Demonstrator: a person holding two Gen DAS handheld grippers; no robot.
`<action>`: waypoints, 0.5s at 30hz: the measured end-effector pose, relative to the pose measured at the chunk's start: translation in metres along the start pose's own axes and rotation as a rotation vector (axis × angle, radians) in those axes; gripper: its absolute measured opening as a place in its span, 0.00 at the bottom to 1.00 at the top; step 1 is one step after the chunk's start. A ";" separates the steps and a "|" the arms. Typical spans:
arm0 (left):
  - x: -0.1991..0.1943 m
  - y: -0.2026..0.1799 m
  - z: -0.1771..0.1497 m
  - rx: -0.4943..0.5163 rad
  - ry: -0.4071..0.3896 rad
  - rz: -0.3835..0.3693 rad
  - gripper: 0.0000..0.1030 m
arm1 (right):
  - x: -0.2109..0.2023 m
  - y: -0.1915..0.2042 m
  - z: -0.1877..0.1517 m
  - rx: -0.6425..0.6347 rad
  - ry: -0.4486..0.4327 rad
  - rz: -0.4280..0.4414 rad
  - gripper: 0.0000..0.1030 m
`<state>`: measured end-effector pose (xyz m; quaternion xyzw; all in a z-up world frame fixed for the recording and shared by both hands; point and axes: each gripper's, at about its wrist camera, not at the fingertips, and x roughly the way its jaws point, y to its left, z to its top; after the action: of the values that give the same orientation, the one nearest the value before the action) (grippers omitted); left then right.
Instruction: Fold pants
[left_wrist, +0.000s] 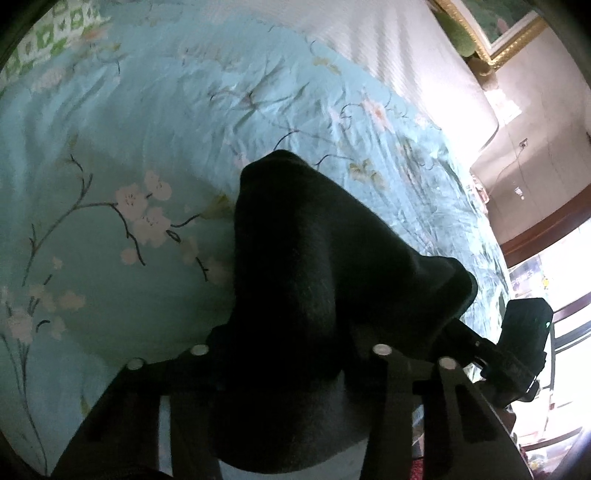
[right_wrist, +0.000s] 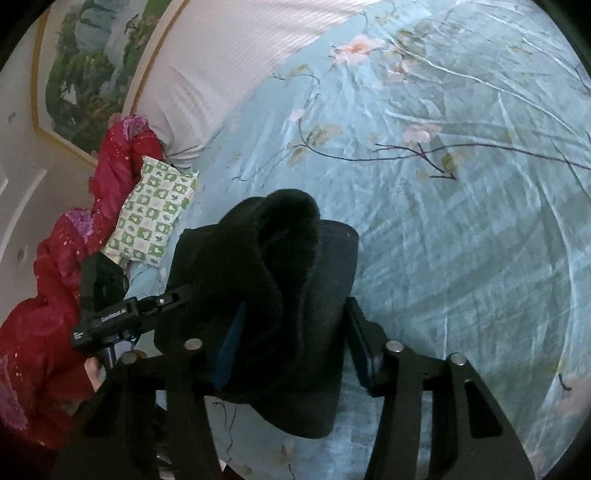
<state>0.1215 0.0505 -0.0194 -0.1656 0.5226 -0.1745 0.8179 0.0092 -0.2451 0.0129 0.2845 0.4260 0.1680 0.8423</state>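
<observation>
Gripping a bunched fold of the black pants (left_wrist: 314, 266), your left claw (left_wrist: 291, 354) has its fingers buried under the cloth, so the pinch itself stays hidden. The fabric drapes forward over the fingers and hangs above the blue floral bedspread (left_wrist: 110, 155). Your right claw (right_wrist: 291, 332) holds another thick wad of the same pants (right_wrist: 266, 295), its fingers closed in against either side of the cloth. In the right wrist view your left claw (right_wrist: 110, 314) sits just beside it to the left. A green checked pillow (right_wrist: 155, 214) lies near a red quilt (right_wrist: 40, 325), with a white striped pillow (right_wrist: 221, 74) beyond.
</observation>
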 end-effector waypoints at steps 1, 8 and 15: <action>-0.004 -0.004 -0.001 0.006 -0.011 0.011 0.39 | -0.002 0.003 0.001 -0.006 -0.006 0.007 0.46; -0.043 -0.023 0.006 0.045 -0.138 0.075 0.36 | -0.012 0.035 0.024 -0.123 -0.062 0.047 0.40; -0.056 -0.022 0.035 0.036 -0.182 0.107 0.36 | 0.001 0.057 0.067 -0.179 -0.080 0.063 0.40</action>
<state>0.1290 0.0599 0.0488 -0.1377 0.4510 -0.1243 0.8730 0.0616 -0.2223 0.0796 0.2281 0.3659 0.2203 0.8750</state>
